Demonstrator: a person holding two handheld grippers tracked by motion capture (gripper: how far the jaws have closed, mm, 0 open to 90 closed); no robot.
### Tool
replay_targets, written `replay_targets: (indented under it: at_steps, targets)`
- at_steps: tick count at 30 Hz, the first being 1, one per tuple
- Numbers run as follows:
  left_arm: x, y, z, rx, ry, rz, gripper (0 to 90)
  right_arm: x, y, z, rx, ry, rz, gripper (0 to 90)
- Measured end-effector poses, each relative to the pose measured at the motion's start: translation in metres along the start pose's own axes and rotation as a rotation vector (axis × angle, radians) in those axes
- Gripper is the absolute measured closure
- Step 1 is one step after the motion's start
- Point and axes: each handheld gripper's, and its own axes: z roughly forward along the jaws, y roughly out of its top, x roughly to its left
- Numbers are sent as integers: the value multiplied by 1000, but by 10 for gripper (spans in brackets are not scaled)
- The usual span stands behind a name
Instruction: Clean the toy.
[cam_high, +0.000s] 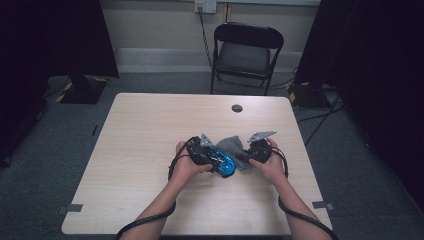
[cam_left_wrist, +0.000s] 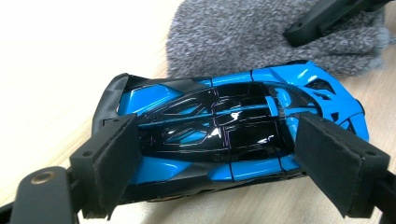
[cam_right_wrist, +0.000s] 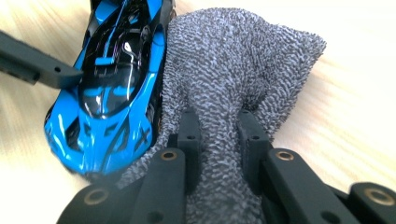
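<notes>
Right now your pale wooden surface (cam_high: 150, 150) carries everything, with a small dark round cap (cam_high: 237, 108) set into it near the far edge. Beyond that edge stands a black folding chair (cam_high: 246, 52) on the grey carpet.

Near the middle of the surface, close to your side, lies the grey knitted cloth (cam_high: 234, 146). In the high view it sits between your two hands, bunched up, and its near end runs into the jaws of your right hand-held gripper (cam_right_wrist: 218, 135). In the right gripper view those jaws are pinched nearly together on a gathered fold of the cloth (cam_right_wrist: 243, 70), which fans out wider beyond the fingertips and rests on the surface.

Just beside the cloth, touching its edge, is the blue and black toy car (cam_left_wrist: 224, 130). It rests on the surface, roof up. In the right gripper view its nose (cam_right_wrist: 100, 135) points toward the camera and its side presses against the cloth.

Your left hand-held gripper (cam_left_wrist: 217, 154) has the car between its padded jaws, which stand wide, one pad against the tail end and the other against the front end, so you are holding it lengthwise. In the high view your left hand (cam_high: 187, 162) wraps around that tool, and your right hand (cam_high: 272, 162) wraps around the other.
</notes>
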Motion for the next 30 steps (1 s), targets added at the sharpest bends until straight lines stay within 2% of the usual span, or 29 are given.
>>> replay_targets:
  at_steps: [30]
  targets:
    - [-1,1,0,8,1,-2,144,7,-38,-32,-48,12,16,754]
